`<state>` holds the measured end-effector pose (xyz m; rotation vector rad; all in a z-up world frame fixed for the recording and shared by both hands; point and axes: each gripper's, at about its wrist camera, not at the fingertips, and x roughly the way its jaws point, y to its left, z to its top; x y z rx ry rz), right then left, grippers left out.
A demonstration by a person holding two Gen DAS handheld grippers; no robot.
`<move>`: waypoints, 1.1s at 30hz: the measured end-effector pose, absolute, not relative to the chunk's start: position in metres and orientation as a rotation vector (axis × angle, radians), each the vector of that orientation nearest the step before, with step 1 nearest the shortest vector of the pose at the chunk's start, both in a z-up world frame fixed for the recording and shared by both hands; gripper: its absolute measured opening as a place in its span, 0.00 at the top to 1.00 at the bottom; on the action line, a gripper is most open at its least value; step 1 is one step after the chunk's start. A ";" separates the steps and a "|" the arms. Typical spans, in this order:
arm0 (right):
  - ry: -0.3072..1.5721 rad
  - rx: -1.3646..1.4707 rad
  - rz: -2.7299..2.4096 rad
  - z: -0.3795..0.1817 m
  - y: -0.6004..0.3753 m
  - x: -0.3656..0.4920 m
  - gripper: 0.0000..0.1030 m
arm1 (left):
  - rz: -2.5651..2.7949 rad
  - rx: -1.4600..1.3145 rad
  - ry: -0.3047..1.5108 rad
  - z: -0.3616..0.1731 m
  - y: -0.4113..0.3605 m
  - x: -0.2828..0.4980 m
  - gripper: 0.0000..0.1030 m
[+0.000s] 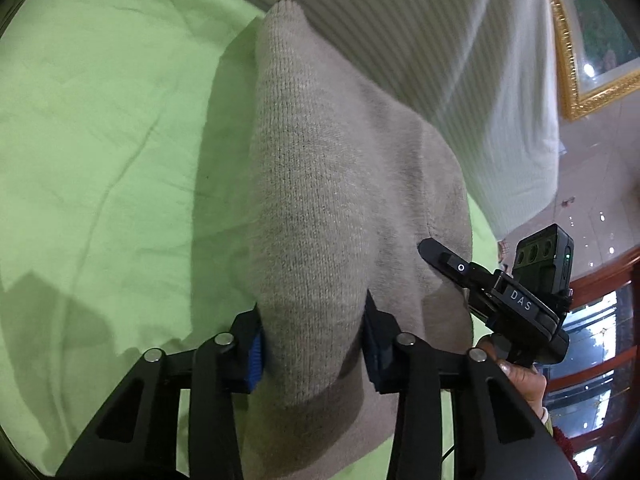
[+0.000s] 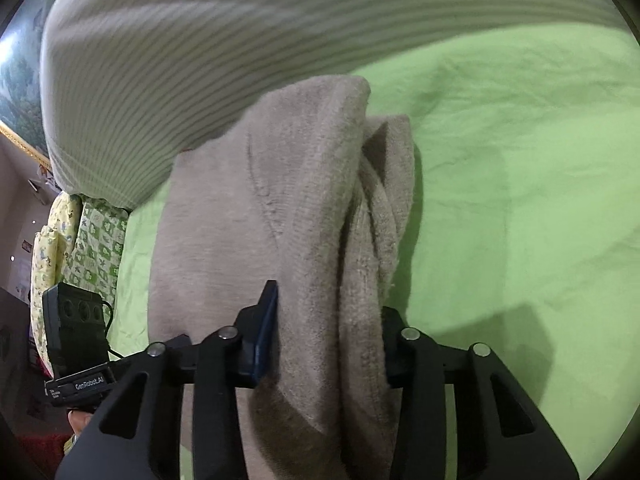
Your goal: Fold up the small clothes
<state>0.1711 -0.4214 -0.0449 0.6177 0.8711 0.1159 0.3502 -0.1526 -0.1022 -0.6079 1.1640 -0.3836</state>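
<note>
Both grippers, left (image 1: 312, 344) and right (image 2: 326, 344), clamp the soft beige knit (image 1: 320, 184) (limp, light); bunched layers fill their jaws.

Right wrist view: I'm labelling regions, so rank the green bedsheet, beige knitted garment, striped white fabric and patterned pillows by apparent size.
1. Green bedsheet
2-3. Beige knitted garment and striped white fabric: look similar; garment is nearer the camera, so unranked
4. Patterned pillows
</note>
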 end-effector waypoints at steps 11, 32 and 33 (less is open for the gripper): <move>0.807 0.653 0.296 -0.013 -0.325 0.143 0.65 | -0.347 -0.614 1.040 -0.028 -0.068 0.274 0.66; 0.998 0.566 0.397 -0.075 -0.212 0.145 0.66 | -0.184 -0.617 1.066 -0.064 0.037 0.166 0.64; 1.005 0.568 0.389 -0.077 -0.210 0.147 0.64 | -0.188 -0.612 1.070 -0.067 0.038 0.165 0.63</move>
